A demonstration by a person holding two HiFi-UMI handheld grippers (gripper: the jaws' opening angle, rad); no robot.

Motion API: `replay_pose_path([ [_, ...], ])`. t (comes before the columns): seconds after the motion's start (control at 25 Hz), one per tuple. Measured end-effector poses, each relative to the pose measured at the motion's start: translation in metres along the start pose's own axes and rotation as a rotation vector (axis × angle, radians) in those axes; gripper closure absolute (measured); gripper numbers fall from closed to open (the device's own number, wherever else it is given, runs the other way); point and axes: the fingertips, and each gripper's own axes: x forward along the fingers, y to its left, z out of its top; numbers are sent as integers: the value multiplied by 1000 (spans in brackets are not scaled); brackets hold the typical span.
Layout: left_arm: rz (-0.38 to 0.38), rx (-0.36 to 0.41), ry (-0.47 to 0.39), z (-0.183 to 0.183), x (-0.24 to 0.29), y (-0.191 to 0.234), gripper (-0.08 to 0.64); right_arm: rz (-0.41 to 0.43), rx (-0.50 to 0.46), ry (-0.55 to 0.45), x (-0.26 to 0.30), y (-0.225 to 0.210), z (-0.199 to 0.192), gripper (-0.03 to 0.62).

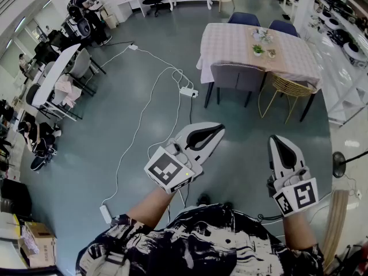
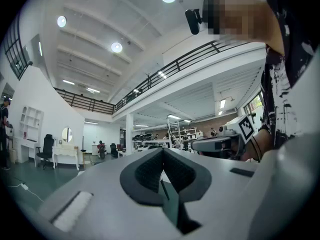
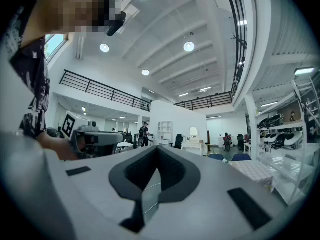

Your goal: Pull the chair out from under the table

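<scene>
A grey upholstered chair [image 1: 236,76] stands tucked against the near side of a table [image 1: 230,42] covered with a pale checked cloth, far ahead across the floor. My left gripper [image 1: 215,130] and my right gripper [image 1: 277,140] are held level in front of me, well short of the chair and touching nothing. In the left gripper view the left gripper [image 2: 162,151] has its jaws together with nothing between them. In the right gripper view the right gripper [image 3: 157,166] is likewise shut and empty, and the table [image 3: 255,169] lies low at the right.
A gold wire chair [image 1: 284,88] sits to the right of the grey one, and two blue chairs [image 1: 244,19] stand at the table's far side. A white cable with a power strip [image 1: 188,92] runs over the floor between me and the table. Desks with seated people [image 1: 54,73] fill the left.
</scene>
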Motion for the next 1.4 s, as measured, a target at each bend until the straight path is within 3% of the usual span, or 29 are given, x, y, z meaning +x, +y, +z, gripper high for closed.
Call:
replay_pose_path([
  [0.56, 0, -6, 8, -2, -8, 0, 555, 20, 1, 0, 1, 10, -1, 592],
  [0.68, 40, 35, -41, 4, -10, 9, 554, 48, 25, -19, 3, 17, 1, 591],
  [0.72, 64, 61, -83, 10, -10, 15, 475, 58, 31, -24, 3, 19, 1, 591],
  [0.76, 87, 83, -126, 16, -11, 23, 224, 66, 34, -26, 4, 20, 0, 591],
  [0.8, 109, 99, -160, 23, -11, 31, 116, 71, 35, -27, 4, 21, -2, 591],
  [0.96, 157, 159, -181, 45, -14, 54, 48, 80, 28, -25, 3, 22, -2, 589],
  [1.2, 201, 180, -198, 61, -23, 74, 46, 89, 33, -7, 1, 28, -7, 583],
  [1.4, 187, 186, -185, 58, -21, 74, 46, 109, 28, 14, 1, 34, -12, 532],
])
